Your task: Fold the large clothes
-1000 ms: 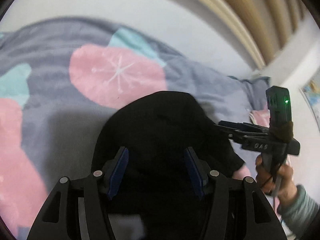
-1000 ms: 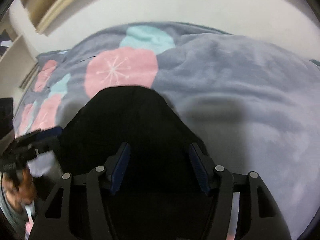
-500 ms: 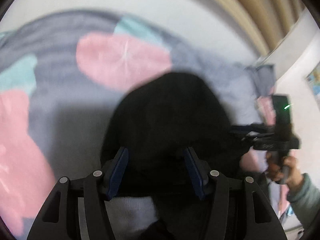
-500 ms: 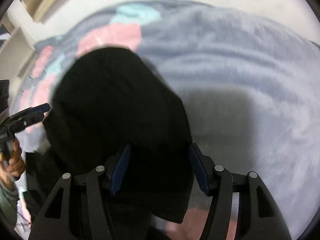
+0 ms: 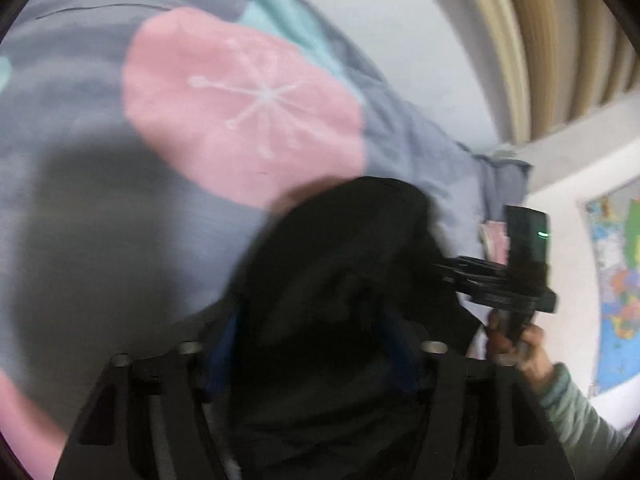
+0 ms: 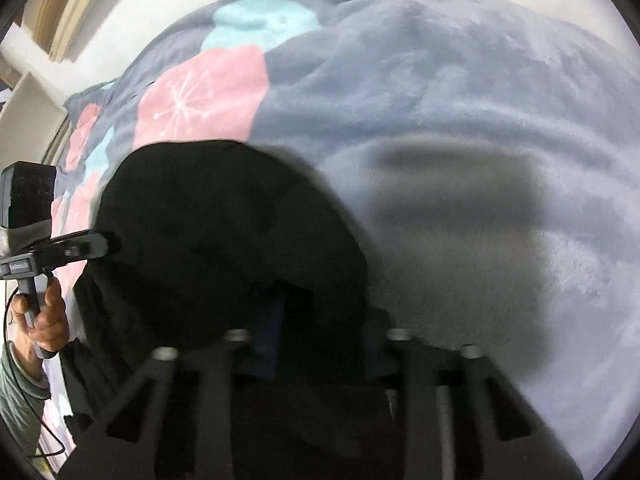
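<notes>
A large black garment (image 5: 344,280) lies bunched on the bed, and it also shows in the right wrist view (image 6: 224,248). My left gripper (image 5: 316,344) has its blue pads spread wide, with the black cloth draped between and over them. My right gripper (image 6: 320,320) is also spread wide with the cloth lying between its pads. Each gripper shows from the side in the other's view, the right gripper (image 5: 460,272) at the garment's right edge and the left gripper (image 6: 104,244) at its left edge. Both views are blurred by motion.
The bed carries a grey fleece blanket (image 6: 460,140) with pink (image 5: 240,112) and teal blobs. A white wall, beige curtain (image 5: 560,40) and a coloured map (image 5: 616,272) stand behind and to the right.
Both grippers have swung sideways and lower over the garment. The black cloth has shifted and bunched, and now covers more of the fingers.
</notes>
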Demonstrator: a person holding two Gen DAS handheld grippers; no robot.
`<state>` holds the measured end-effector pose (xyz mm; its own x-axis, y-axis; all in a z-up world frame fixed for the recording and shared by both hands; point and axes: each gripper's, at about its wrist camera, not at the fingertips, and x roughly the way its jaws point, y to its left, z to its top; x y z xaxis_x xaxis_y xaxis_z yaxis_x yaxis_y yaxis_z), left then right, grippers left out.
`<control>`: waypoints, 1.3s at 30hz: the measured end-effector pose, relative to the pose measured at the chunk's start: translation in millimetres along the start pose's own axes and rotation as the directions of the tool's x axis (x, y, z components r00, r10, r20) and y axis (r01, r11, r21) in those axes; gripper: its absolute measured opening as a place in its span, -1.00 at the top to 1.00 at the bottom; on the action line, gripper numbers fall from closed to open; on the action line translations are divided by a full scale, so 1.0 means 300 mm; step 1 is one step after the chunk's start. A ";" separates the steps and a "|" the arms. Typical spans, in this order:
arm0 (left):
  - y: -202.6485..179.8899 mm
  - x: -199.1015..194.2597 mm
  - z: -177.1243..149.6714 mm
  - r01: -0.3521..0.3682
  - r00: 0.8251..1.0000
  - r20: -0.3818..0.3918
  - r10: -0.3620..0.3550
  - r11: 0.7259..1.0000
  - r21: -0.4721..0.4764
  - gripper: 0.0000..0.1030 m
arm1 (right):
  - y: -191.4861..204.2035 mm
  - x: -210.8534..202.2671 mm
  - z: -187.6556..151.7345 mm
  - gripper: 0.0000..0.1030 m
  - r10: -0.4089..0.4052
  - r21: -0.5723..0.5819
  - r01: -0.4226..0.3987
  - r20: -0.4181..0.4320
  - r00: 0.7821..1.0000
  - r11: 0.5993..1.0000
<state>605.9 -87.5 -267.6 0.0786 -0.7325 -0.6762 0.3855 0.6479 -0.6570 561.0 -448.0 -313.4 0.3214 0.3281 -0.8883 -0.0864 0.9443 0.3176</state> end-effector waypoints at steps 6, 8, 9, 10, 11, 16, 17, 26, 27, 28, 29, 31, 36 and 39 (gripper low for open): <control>-0.180 -0.150 -0.069 -0.008 0.997 0.074 -0.001 0.991 0.131 0.46 | 0.137 -0.240 -0.086 0.73 -0.053 -0.105 0.067 0.132 0.990 0.992; -0.278 -0.242 -0.131 -0.024 0.995 0.100 0.004 0.980 0.197 0.46 | 0.195 -0.365 -0.161 0.73 -0.068 -0.135 0.096 0.197 0.978 0.986; -0.322 -0.289 -0.167 -0.026 0.994 0.108 0.001 0.974 0.224 0.46 | 0.213 -0.421 -0.200 0.73 -0.071 -0.140 0.104 0.220 0.973 0.985; -0.353 -0.323 -0.197 -0.028 0.994 0.113 0.001 0.970 0.241 0.46 | 0.231 -0.467 -0.236 0.73 -0.070 -0.141 0.106 0.239 0.969 0.984; -0.399 -0.364 -0.244 -0.028 0.994 0.113 -0.002 0.964 0.264 0.46 | 0.249 -0.514 -0.279 0.73 -0.071 -0.137 0.109 0.259 0.963 0.985; -0.549 -0.508 -0.467 -0.069 0.993 0.110 0.035 0.944 0.321 0.46 | 0.355 -0.718 -0.556 0.73 -0.090 -0.133 0.141 0.331 0.939 0.981; -0.567 -0.546 -0.521 -0.082 0.993 0.112 0.047 0.940 0.331 0.46 | 0.386 -0.749 -0.614 0.74 -0.096 -0.137 0.151 0.343 0.934 0.979; -0.560 -0.660 -1.024 -0.139 0.990 0.038 0.134 0.971 0.195 0.45 | 0.600 -0.737 -1.112 0.62 -0.181 -0.142 0.223 0.260 0.949 0.964; -0.534 -0.636 -1.063 -0.154 0.988 0.020 0.153 0.974 0.168 0.45 | 0.593 -0.704 -1.147 0.58 -0.194 -0.130 0.227 0.227 0.954 0.965; -0.499 -0.601 -1.120 -0.178 0.983 -0.011 0.181 0.975 0.132 0.44 | 0.578 -0.665 -1.188 0.58 -0.198 -0.110 0.221 0.190 0.962 0.969; -0.460 -0.564 -1.180 -0.202 0.977 -0.046 0.207 0.975 0.090 0.44 | 0.557 -0.618 -1.227 0.58 -0.204 -0.087 0.218 0.147 0.968 0.972; -0.395 -0.508 -1.272 -0.234 0.964 -0.126 0.234 0.972 0.016 0.44 | 0.516 -0.558 -1.291 0.58 -0.205 -0.038 0.207 0.059 0.977 0.977; -0.379 -0.569 -1.412 -0.268 0.952 -0.164 0.257 0.962 -0.048 0.44 | 0.426 -0.623 -1.366 0.56 -0.205 0.042 0.205 0.007 0.979 0.978; -0.471 -0.704 -1.365 -0.267 0.962 -0.062 0.266 0.964 -0.013 0.44 | 0.429 -0.734 -1.309 0.26 -0.183 0.051 0.180 0.067 0.981 0.982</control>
<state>158.3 61.2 -168.3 0.1215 -0.5195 -0.8458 0.3390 0.8226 -0.4566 108.9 -388.8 -207.3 0.3941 0.1469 -0.9073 0.0207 0.9855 0.1685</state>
